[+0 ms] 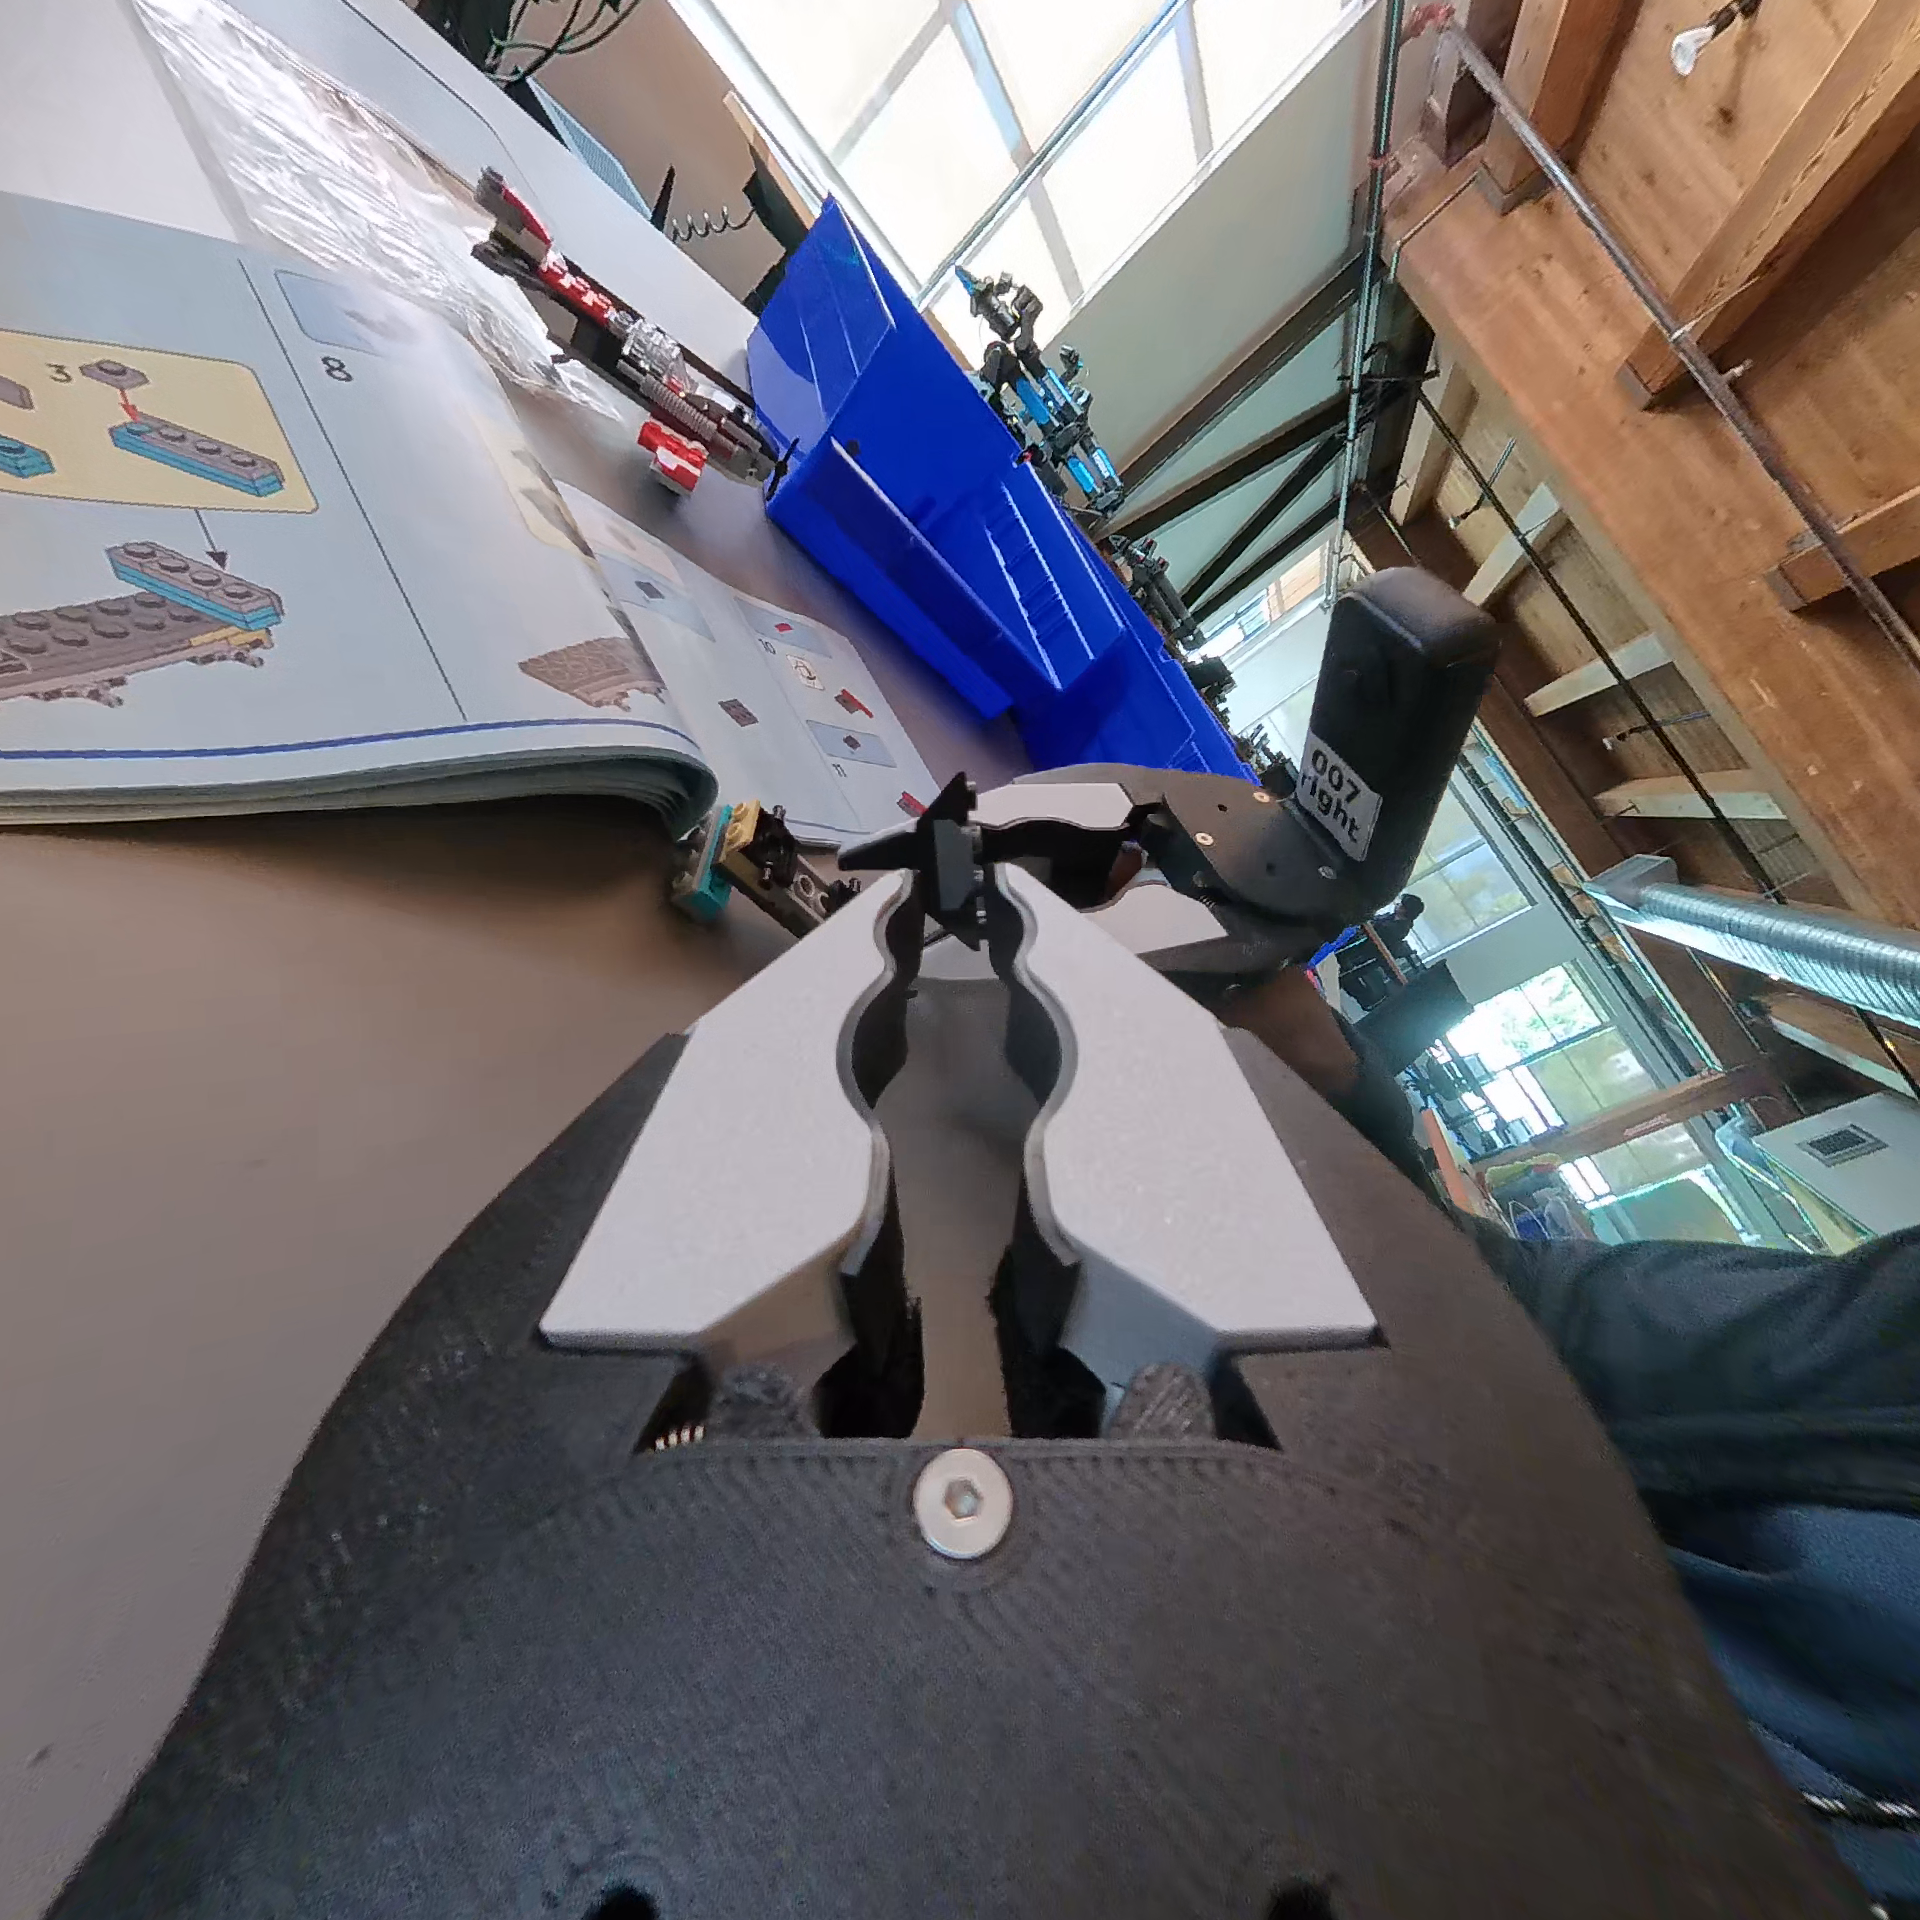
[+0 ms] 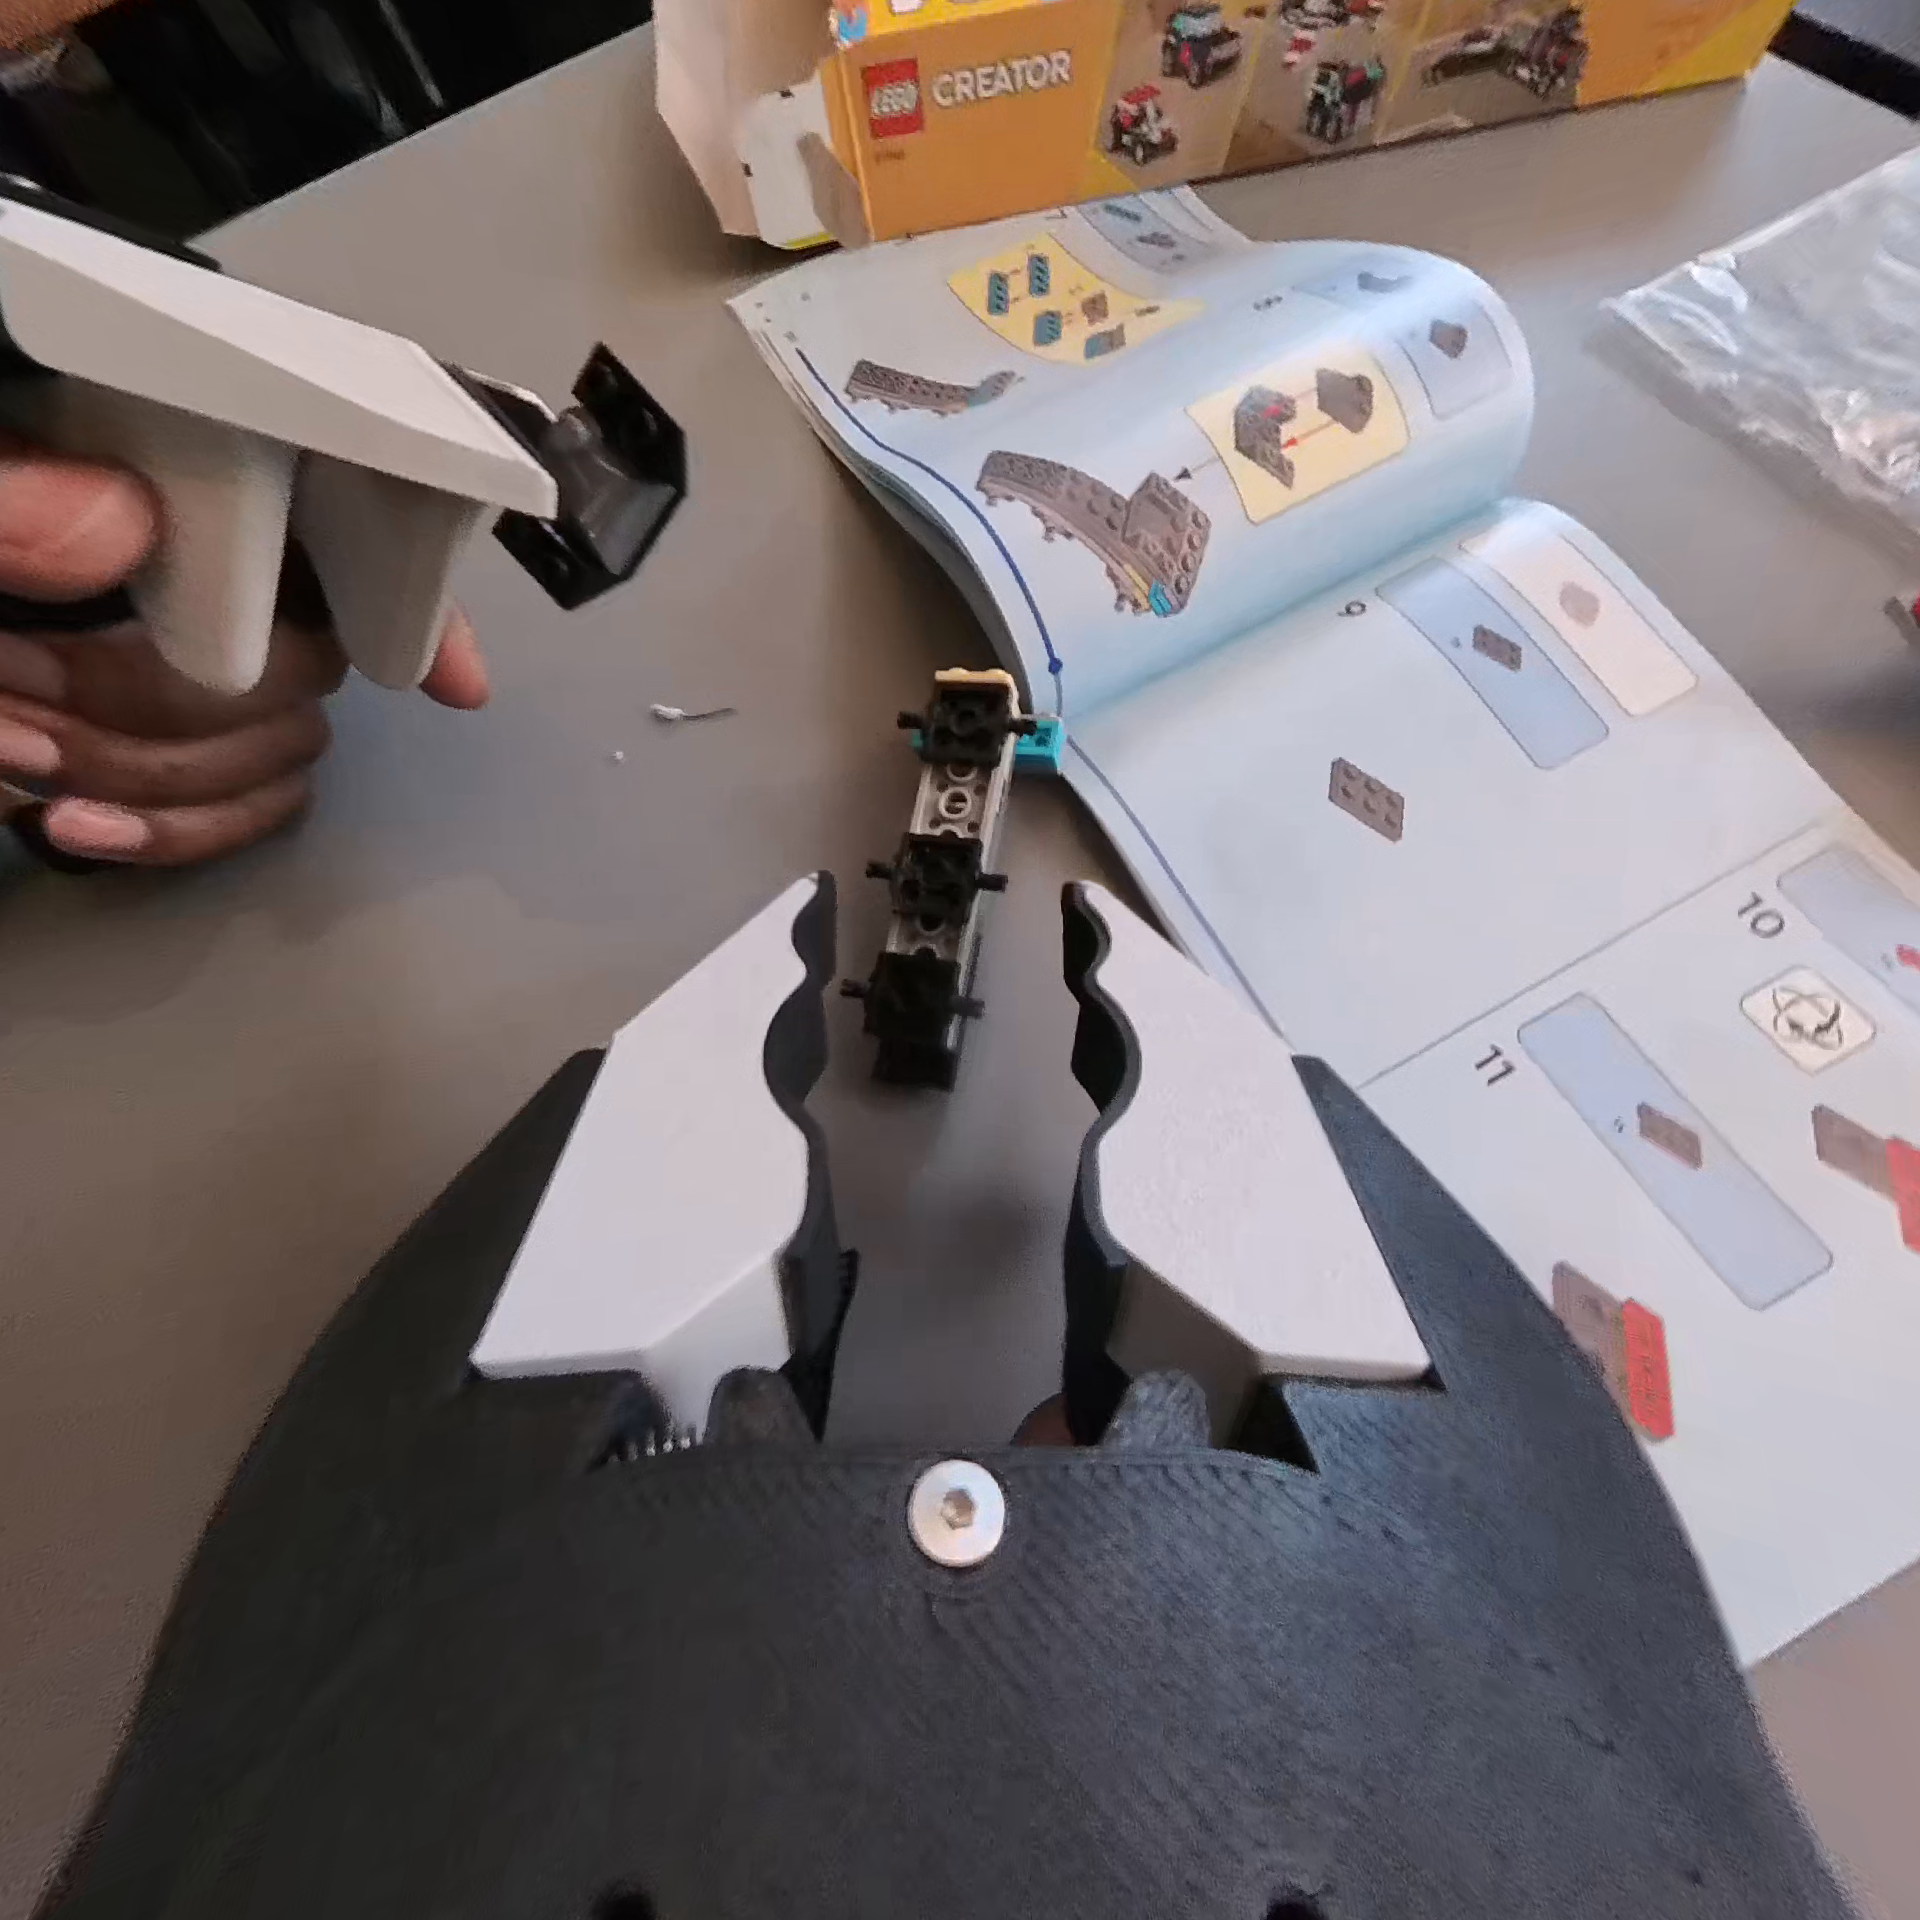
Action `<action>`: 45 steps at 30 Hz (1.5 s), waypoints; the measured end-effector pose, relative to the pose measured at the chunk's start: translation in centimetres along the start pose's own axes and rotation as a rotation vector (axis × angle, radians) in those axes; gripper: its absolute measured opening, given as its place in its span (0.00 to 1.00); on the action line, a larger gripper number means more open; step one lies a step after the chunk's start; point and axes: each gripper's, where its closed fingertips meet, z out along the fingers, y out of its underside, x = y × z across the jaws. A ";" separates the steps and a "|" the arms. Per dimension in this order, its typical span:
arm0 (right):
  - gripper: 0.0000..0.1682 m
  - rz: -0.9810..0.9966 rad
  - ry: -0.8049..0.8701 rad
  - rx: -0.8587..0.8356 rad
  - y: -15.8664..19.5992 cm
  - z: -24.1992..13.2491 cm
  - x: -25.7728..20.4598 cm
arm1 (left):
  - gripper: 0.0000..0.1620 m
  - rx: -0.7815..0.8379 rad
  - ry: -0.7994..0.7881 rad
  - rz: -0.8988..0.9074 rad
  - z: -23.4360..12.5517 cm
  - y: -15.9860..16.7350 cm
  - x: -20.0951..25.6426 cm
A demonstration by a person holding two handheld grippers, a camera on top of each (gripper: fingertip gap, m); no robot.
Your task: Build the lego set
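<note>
My left gripper (image 1: 951, 883) is shut on a black wheel-arch lego piece (image 1: 951, 868), held above the table; it also shows in the right wrist view (image 2: 608, 483) at upper left. My right gripper (image 2: 945, 914) is open and empty, its fingertips on either side of the near end of a long grey-and-black lego chassis (image 2: 940, 883) that lies on the table beside the open instruction booklet (image 2: 1351, 727). The chassis has a teal piece and a tan piece at its far end. In the left wrist view the chassis (image 1: 758, 868) lies just past the booklet (image 1: 312, 582).
A yellow lego box (image 2: 1195, 94) lies at the back. A clear plastic bag (image 2: 1797, 343) is at the right. A blue bin (image 1: 935, 499) and a red-and-black lego assembly (image 1: 623, 343) sit farther along the table. A person's hand (image 2: 135, 717) holds the left gripper. The grippers' ends are close to 8 cm from one another. The red-and-black lego assembly (image 1: 623, 343) is about 25 cm from my right fingertips and 30 cm from my left.
</note>
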 end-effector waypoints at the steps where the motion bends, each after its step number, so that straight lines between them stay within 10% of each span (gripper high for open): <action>1: 0.26 0.028 0.000 -0.002 0.2 -0.1 0.1 | 0.07 0.001 -0.002 -0.003 -0.2 -0.1 -0.1; 17: 0.16 0.016 -0.017 -0.079 0.3 1.6 -0.5 | 0.07 -0.005 -0.008 -0.019 -0.3 -0.1 -0.5; 32: 0.18 -1.231 0.517 -0.172 1.2 -0.8 -1.9 | 0.07 0.016 -0.008 -0.001 -0.8 -0.6 -0.2; 39: 0.22 -1.087 0.214 -0.071 2.3 -2.7 -6.0 | 0.07 0.023 -0.008 0.000 -1.1 -0.8 0.0; 45: 0.22 -0.558 -0.019 -0.016 1.3 -4.2 -5.3 | 0.07 0.002 -0.003 0.006 -0.6 -0.3 0.2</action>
